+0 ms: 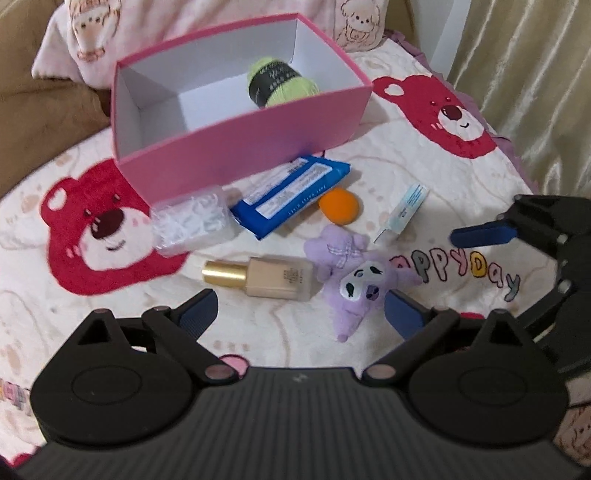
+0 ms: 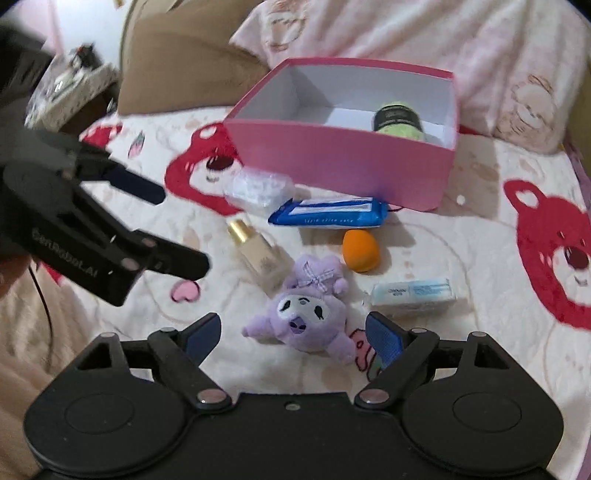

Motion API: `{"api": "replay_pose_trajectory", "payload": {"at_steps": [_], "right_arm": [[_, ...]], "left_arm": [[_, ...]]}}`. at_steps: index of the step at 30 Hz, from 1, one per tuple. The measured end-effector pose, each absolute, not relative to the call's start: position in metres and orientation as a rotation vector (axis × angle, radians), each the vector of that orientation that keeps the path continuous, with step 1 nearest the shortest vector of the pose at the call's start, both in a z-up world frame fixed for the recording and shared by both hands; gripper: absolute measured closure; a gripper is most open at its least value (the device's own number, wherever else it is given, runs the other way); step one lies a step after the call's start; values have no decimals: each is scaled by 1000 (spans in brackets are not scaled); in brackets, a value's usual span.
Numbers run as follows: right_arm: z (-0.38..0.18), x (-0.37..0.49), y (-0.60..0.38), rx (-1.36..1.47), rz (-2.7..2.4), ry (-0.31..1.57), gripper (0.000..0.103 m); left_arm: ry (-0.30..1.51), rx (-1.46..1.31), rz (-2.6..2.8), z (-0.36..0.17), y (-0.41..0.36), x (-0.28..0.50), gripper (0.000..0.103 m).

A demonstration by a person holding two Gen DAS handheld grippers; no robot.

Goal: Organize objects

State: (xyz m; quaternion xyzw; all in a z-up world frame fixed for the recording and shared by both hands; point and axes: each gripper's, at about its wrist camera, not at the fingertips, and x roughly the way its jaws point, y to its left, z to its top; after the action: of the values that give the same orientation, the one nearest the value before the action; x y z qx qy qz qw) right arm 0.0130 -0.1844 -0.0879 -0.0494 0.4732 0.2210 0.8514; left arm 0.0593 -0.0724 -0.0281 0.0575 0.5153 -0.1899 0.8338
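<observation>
An open pink box (image 1: 258, 147) (image 2: 332, 162) stands on the bed with a green yarn ball (image 1: 280, 83) (image 2: 399, 122) inside. In front of it lie a clear plastic case (image 1: 190, 221) (image 2: 258, 190), a blue wipes pack (image 1: 291, 194) (image 2: 328, 214), an orange sponge (image 1: 338, 206) (image 2: 360, 249), a foundation bottle (image 1: 258, 277) (image 2: 255, 247), a purple plush (image 1: 354, 284) (image 2: 306, 314) and a small blue-white tube box (image 1: 406, 208) (image 2: 410, 293). My left gripper (image 1: 299, 314) is open and empty just before the bottle and plush. My right gripper (image 2: 293, 336) is open and empty around the plush's near side.
The bed has a cream blanket with red bear prints (image 1: 103, 236) (image 2: 554, 251). Pink pillows (image 2: 406, 33) and a brown cushion (image 2: 177, 66) lie behind the box. A curtain (image 1: 535, 74) hangs at the right. Each gripper shows in the other's view: the right one (image 1: 480, 236), the left one (image 2: 177, 229).
</observation>
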Motion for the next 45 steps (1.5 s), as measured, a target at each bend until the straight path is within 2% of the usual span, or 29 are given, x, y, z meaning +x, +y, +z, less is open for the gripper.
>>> {"api": "replay_pose_trajectory", "payload": {"at_steps": [7, 10, 13, 17, 21, 22, 25, 28, 36, 45], "right_arm": [[-134, 23, -172, -122, 511, 986, 15], [-155, 27, -164, -154, 482, 1008, 15], [-168, 28, -161, -176, 464, 998, 13], [-177, 31, -166, -161, 436, 994, 14], [-186, 36, -175, -84, 411, 1021, 16], [-185, 35, -176, -74, 406, 1012, 20], [-180, 30, -178, -56, 401, 980, 36], [-174, 23, -180, -25, 399, 957, 40], [-138, 7, -167, -68, 389, 917, 41], [-66, 6, -146, -190, 392, 778, 41]], "left_arm": [[1120, -47, -420, -75, -77, 70, 9], [1147, -94, -432, -93, -79, 74, 14], [1174, -143, -450, -108, -80, 76, 26], [1187, -192, -433, -130, -82, 79, 27], [1182, -264, -436, -142, -81, 78, 45], [1176, -280, -444, -142, -80, 78, 54], [1168, -296, -464, -138, -80, 75, 68], [1156, -315, -488, -133, -78, 71, 68], [1137, -266, -545, -94, -71, 56, 68], [1034, -157, -542, -10, -59, 53, 68]]}}
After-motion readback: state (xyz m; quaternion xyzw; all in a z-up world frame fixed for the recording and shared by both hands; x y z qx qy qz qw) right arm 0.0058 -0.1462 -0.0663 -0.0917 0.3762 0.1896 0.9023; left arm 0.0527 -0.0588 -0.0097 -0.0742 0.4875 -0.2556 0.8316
